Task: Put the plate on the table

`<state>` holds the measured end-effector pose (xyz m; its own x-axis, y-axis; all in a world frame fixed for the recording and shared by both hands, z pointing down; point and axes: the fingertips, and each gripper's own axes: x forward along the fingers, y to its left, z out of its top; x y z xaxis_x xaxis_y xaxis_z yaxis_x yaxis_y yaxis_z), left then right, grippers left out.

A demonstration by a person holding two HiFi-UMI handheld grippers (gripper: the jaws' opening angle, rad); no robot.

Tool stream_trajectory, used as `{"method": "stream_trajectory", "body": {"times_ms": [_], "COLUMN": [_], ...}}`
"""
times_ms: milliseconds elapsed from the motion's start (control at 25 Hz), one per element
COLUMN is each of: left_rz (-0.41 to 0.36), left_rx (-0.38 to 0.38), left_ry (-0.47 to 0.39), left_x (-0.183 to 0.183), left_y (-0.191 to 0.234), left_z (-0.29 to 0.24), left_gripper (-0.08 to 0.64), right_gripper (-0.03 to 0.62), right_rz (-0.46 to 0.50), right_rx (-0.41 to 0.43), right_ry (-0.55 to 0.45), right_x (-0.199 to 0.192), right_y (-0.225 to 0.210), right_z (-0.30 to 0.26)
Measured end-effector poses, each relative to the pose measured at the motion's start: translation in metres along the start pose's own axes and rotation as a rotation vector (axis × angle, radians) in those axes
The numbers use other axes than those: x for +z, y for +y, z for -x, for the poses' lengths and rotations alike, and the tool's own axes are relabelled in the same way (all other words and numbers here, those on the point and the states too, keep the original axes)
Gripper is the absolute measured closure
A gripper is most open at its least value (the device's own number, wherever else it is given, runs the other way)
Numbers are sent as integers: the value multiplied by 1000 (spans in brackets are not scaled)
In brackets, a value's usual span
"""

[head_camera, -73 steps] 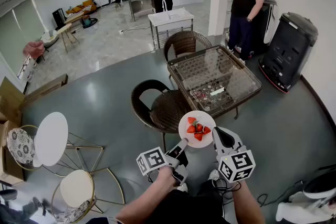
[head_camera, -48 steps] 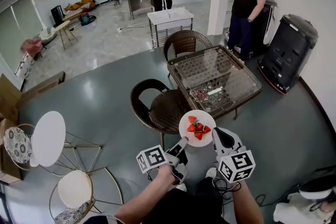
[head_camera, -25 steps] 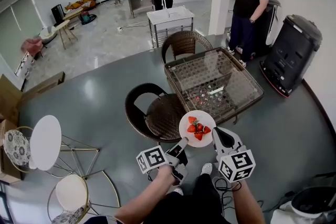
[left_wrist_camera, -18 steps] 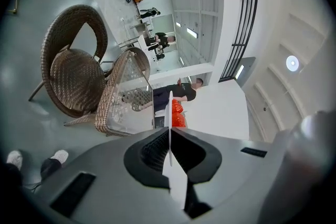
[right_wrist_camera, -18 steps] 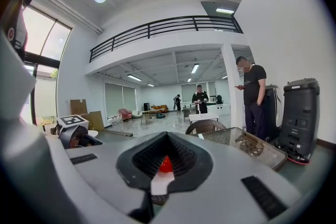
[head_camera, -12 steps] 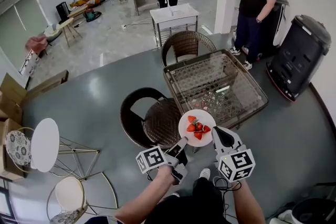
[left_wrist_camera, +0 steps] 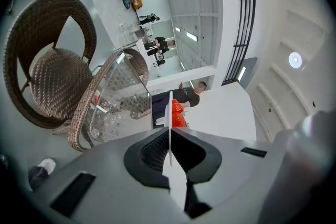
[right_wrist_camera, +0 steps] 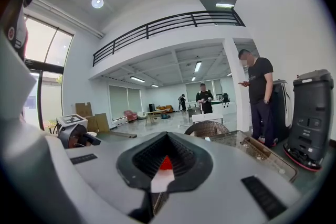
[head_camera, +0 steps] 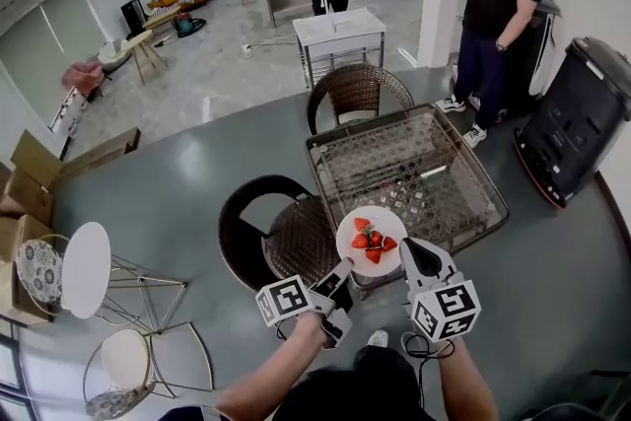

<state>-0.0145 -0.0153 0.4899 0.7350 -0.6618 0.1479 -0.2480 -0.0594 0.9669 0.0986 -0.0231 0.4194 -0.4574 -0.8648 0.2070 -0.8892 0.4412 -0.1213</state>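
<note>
A person carried a white plate [head_camera: 381, 216] of strawberries [head_camera: 371, 241] between two handheld grippers, the left gripper [head_camera: 342, 271] clamped on the plate's near-left rim and the right gripper [head_camera: 405, 248] clamped on its right rim. The plate was held level in the air, seen over the near corner of a glass-topped wicker table [head_camera: 471, 159], beside a wicker chair [head_camera: 258, 230]. A bystander [head_camera: 500, 5] stood beyond the table, near a pillar.
</note>
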Motion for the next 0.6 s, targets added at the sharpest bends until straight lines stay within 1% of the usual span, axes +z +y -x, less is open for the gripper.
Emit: {"method": "stream_trajectory", "body": {"times_ms": [320, 600], "left_rz": [-9, -15], "left_rx": [38, 94], "left_ry": [-78, -105], "left_x": [9, 21], "left_y": [-10, 7], "left_z": [-29, -42], "left_gripper": [549, 549], "right_gripper": [588, 588], "right_rz": [-2, -18], "right_rx": [72, 91], "right_ry": [10, 29], "right_x": [10, 3], "right_y": [-36, -56], "right_z": [-16, -27]}}
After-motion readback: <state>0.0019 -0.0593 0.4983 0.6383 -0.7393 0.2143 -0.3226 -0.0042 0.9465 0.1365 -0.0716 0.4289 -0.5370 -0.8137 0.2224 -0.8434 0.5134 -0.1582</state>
